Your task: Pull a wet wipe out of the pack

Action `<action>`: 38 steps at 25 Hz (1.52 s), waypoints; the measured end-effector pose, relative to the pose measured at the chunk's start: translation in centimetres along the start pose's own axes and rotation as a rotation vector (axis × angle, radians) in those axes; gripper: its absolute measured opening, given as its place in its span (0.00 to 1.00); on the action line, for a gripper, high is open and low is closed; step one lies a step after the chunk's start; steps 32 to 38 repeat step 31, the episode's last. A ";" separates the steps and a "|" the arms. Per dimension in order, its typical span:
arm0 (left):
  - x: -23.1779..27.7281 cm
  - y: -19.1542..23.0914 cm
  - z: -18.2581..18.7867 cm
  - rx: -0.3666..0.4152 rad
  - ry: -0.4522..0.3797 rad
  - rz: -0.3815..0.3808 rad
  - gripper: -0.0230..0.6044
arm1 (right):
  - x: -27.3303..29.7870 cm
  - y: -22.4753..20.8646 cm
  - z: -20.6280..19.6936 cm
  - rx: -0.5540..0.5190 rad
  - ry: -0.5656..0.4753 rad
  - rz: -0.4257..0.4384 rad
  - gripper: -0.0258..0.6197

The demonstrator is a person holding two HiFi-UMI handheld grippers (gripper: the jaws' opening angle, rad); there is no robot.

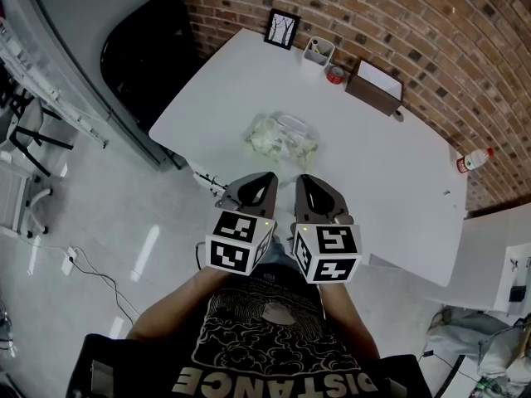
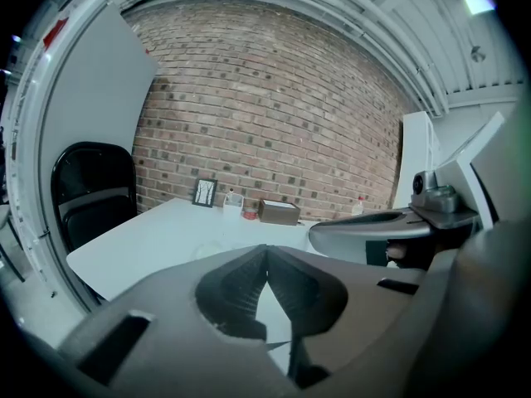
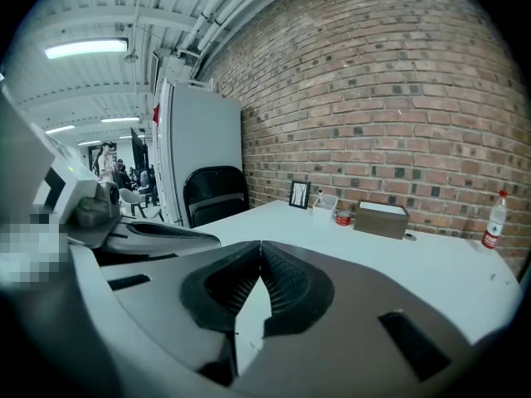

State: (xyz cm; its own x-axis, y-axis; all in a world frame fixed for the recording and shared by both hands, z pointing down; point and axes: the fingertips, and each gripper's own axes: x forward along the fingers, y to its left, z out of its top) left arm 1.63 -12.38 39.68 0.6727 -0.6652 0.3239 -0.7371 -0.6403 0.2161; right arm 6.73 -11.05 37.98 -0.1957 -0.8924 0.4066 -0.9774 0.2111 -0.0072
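Note:
The wet wipe pack, a crinkled clear pack with pale green print, lies in the middle of the white table. My left gripper and right gripper hover side by side at the table's near edge, a short way short of the pack. Both are shut with nothing between their jaws. In the left gripper view the left gripper shows its tips meeting, and the right gripper looks the same in its own view. The jaws hide most of the pack in both gripper views.
Along the brick wall stand a framed picture, a white holder, a red tape roll and a brown box. A bottle is at the table's right edge. A black chair stands left.

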 end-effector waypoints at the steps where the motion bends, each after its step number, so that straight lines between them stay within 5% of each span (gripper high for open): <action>1: -0.2 -0.1 0.0 0.002 0.000 -0.002 0.06 | -0.2 0.1 -0.1 -0.001 0.001 0.000 0.07; 38: -2.4 -1.7 -1.2 0.026 0.011 -0.021 0.06 | -2.8 1.7 -1.2 -0.008 -0.009 -0.017 0.07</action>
